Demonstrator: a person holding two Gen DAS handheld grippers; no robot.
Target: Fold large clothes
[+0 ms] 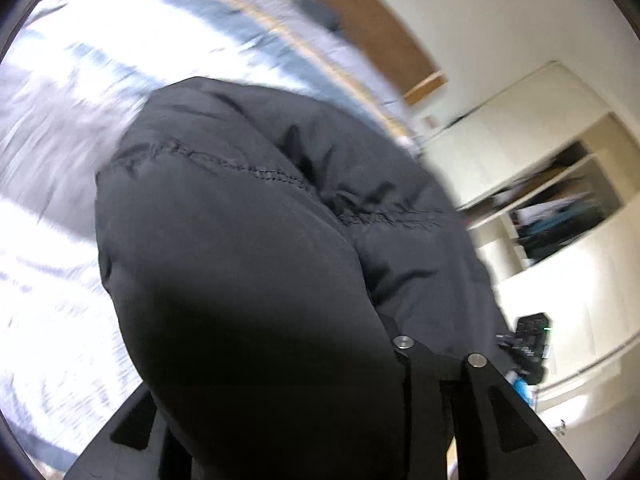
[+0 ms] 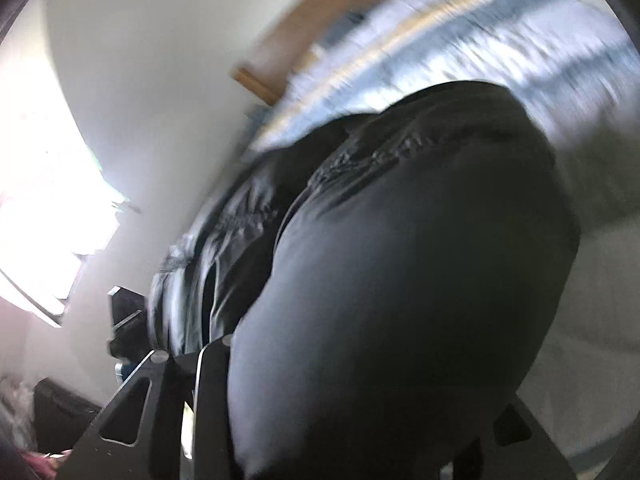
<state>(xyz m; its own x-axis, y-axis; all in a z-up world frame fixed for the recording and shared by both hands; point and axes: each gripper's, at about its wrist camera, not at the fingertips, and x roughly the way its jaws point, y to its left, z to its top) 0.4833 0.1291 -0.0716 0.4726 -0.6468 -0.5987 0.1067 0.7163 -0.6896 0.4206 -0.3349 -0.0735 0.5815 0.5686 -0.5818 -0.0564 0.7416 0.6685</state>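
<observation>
Bulging right against both lenses, the black padded jacket (image 1: 248, 264) is clamped in our left gripper (image 1: 304, 400) and right gripper (image 2: 360, 400), raised above the striped bed (image 1: 80, 80), so we next carry this edge across, level.

Both the left gripper (image 1: 320, 360) and right gripper (image 2: 340, 360) angle downward, jaws clamped.

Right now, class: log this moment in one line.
left tongs: shut on coat | right tongs: shut on coat | surface: bed
</observation>
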